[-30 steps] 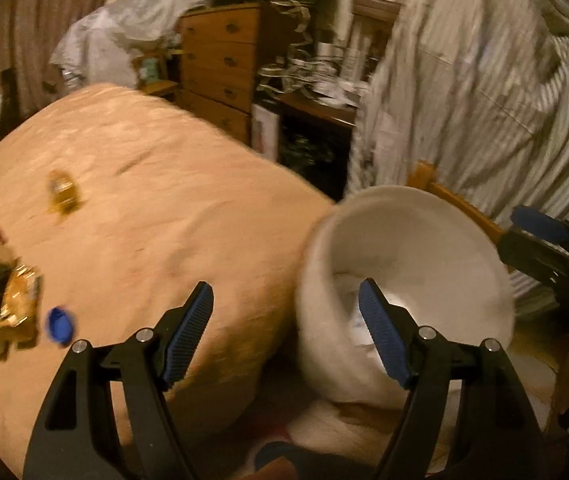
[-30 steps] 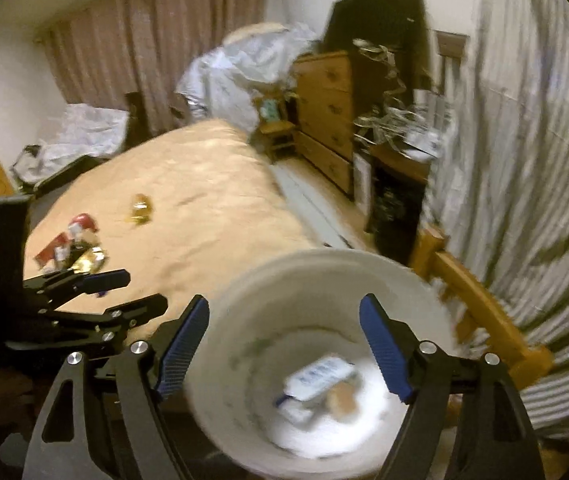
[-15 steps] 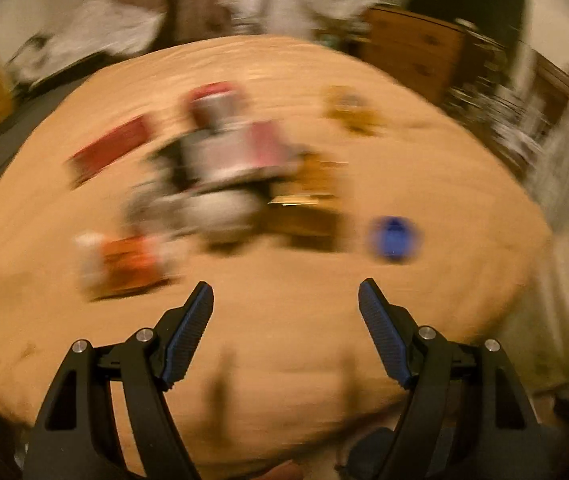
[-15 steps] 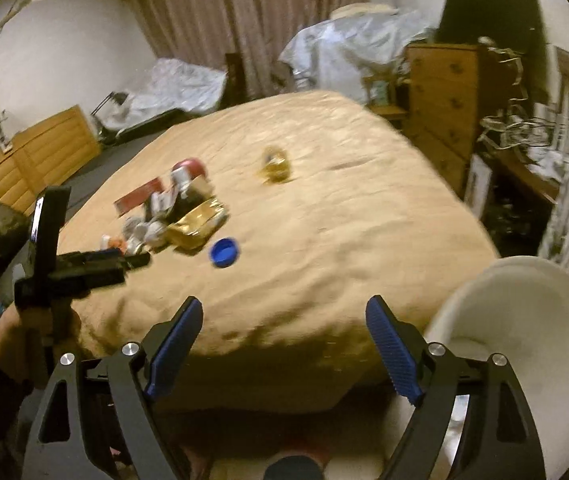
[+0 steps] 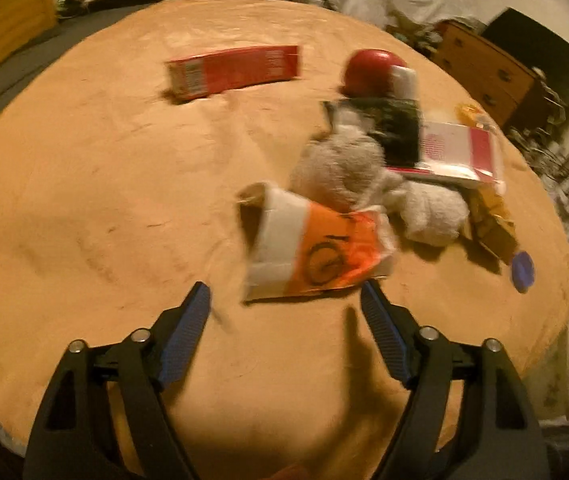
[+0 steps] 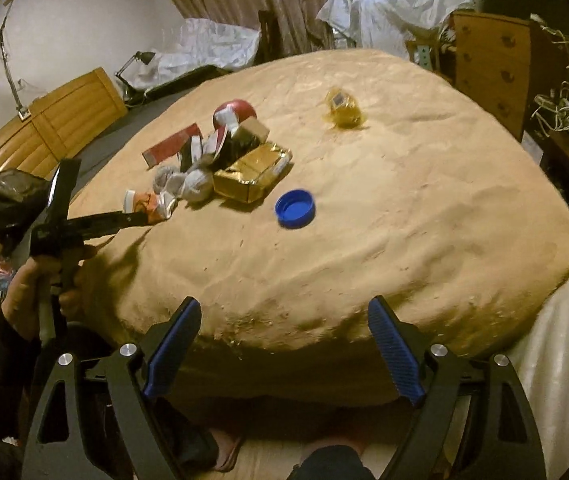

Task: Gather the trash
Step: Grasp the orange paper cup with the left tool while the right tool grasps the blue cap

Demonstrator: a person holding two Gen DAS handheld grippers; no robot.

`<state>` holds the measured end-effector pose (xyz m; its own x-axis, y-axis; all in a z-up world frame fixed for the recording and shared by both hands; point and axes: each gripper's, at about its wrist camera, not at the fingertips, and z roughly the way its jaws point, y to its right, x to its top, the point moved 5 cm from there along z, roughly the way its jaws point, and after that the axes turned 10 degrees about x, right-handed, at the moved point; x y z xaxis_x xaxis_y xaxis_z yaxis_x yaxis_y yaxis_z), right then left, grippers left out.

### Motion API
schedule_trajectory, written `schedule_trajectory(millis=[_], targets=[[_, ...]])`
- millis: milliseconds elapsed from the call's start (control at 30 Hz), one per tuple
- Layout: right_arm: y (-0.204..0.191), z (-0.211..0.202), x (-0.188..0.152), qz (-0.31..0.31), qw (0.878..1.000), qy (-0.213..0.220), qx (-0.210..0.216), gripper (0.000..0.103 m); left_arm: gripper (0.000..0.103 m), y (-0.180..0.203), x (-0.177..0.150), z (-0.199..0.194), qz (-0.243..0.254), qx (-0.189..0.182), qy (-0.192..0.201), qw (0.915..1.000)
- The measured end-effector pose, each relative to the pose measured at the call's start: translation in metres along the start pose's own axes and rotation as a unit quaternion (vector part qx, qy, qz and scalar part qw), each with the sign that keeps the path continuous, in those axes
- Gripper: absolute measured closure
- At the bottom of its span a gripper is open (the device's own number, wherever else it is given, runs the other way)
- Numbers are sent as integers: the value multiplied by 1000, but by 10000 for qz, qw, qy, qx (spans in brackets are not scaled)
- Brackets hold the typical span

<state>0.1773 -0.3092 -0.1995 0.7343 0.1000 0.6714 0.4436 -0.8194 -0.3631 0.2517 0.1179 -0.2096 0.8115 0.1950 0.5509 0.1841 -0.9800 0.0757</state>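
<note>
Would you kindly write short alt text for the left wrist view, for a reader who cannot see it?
The open left tool hovers empty just short of an orange-and-white wrapper on a tan bedspread. Behind the wrapper lie crumpled tissues, a long red box and a blue cap.

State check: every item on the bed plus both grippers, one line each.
left gripper: open, empty, jaws just opened wider, near the orange carton
right gripper: open, empty, jaws just opened wider
orange and white carton: crushed, on its side
long red box: lying flat, apart from the pile
blue plastic bottle cap: hollow side up
gold foil packet: crumpled
grey crumpled paper balls: wadded
</note>
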Motion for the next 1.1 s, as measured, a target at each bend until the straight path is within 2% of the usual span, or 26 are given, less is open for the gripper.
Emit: schedule_trajectory(millis=[33,67,133,233,333,433,467,533,567,600,633,700,867,967,1100], targets=[[0,3,0,0,10000,-23,4,17,27,2,-3,-4,40,-133,8,9999],[0,7,0,-3,10000,-57,9,17,27,7,-4,-9,88,-476,-35,9988],[2,16,2,-15,9999,-114,7,17,27,10,-2,-14,168,-797,-76,9966],[7,32,6,-9,9998,-214,3,17,27,3,-1,-31,465,-760,106,9960],[11,49,12,5,9995,-308,9,17,27,-11,2,-42,887,-341,459,9944],[11,67,22,-79,9992,-395,38,17,27,-8,25,-46,1682,-86,795,9825],[11,72,26,-112,9991,-417,33,17,27,1,33,-47,2106,-136,834,9739],[11,83,37,-174,9987,-467,64,17,27,10,42,-41,2647,-356,703,9611],[11,90,43,-221,9984,-512,60,17,27,20,45,-31,3045,-410,517,9502],[11,96,48,-285,9980,-555,27,17,27,24,47,-23,3209,-380,416,9454],[10,101,53,-354,9976,-590,6,17,27,29,49,-12,3468,-345,248,9370],[9,108,60,-441,9969,-659,-18,17,27,34,49,2,3726,-316,71,9274],[5,128,78,-805,9926,-898,-134,18,29,45,41,23,4111,-530,-326,9095],[11,143,83,-904,9894,-1102,-287,19,38,47,34,36,4185,-460,-476,9058],[14,154,87,-981,9873,-1176,-433,27,41,42,35,37,3931,-532,-471,9167]])
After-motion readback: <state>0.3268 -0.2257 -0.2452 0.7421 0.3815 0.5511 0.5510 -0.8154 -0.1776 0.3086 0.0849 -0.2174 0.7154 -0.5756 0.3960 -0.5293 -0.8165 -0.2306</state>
